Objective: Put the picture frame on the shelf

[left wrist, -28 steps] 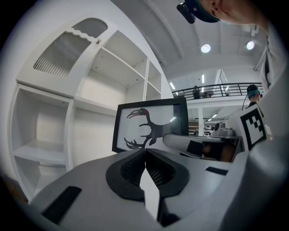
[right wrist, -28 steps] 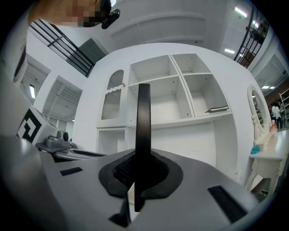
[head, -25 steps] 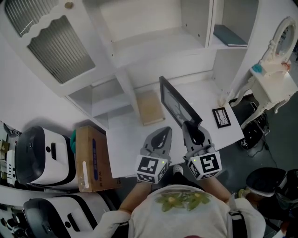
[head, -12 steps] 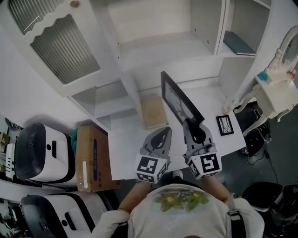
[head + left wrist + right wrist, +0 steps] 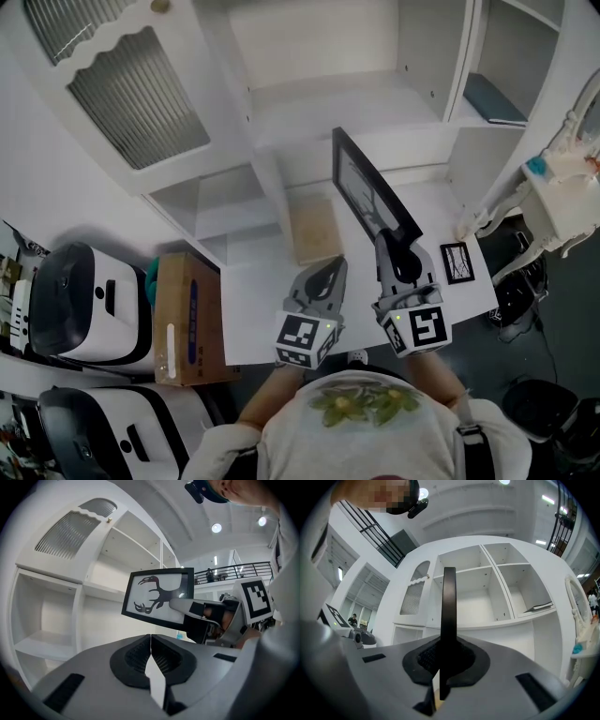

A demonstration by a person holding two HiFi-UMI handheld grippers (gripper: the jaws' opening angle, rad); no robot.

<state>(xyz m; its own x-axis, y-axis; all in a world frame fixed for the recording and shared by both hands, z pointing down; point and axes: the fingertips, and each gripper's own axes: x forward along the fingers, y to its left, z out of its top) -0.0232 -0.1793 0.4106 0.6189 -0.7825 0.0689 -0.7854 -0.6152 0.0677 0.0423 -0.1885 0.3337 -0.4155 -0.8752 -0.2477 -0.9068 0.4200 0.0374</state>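
The right gripper (image 5: 395, 251) is clamped on the near end of the picture frame (image 5: 367, 191). The frame stands on edge just in front of the shelf (image 5: 323, 94), with its long side running toward the shelf. Its pictured face is turned to the left gripper (image 5: 321, 281), whose jaws are pressed together on nothing.

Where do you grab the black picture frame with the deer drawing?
Grab the black picture frame by its thin lower edge, from below on the person's side, as the right gripper does. It stands upright, edge-on to the jaws, so they press flat on its front and back.
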